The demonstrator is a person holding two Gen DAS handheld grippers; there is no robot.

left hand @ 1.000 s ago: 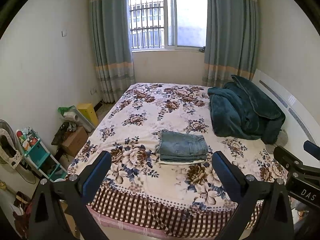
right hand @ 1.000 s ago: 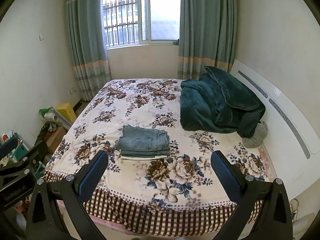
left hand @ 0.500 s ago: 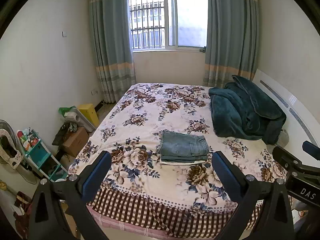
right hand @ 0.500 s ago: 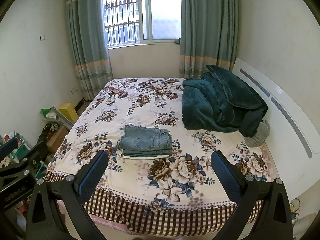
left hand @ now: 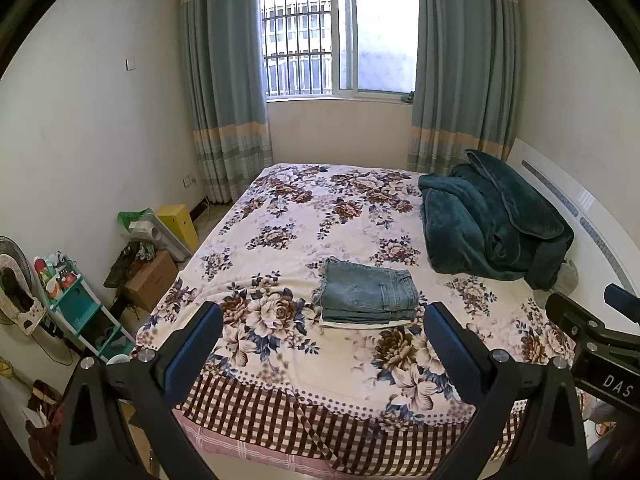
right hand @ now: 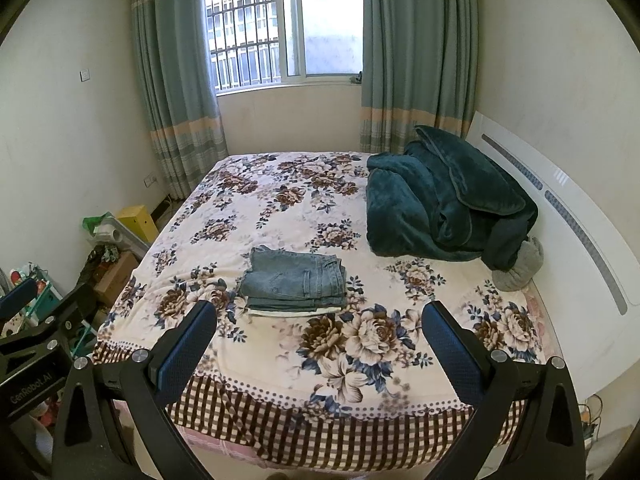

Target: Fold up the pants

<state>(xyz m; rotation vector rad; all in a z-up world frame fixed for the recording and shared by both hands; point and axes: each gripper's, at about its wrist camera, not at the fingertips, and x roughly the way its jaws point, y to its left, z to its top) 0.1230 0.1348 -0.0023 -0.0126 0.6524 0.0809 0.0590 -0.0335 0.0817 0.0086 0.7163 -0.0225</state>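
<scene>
Folded blue denim pants lie in a neat stack on the floral bedspread, near the bed's front half; they also show in the right wrist view. My left gripper is open and empty, held back from the bed's foot. My right gripper is open and empty too, also off the foot of the bed. The right gripper's body shows at the right edge of the left wrist view, and the left gripper's body at the left edge of the right wrist view.
A dark green blanket is heaped at the right by the white headboard, with a grey bundle beside it. Boxes, a yellow box and a teal shelf crowd the floor on the left. Window and curtains are behind.
Both views have shifted slightly; the bed and the folded pants sit a little differently in frame. The pants have not moved on the bed. Both grippers stay open.
</scene>
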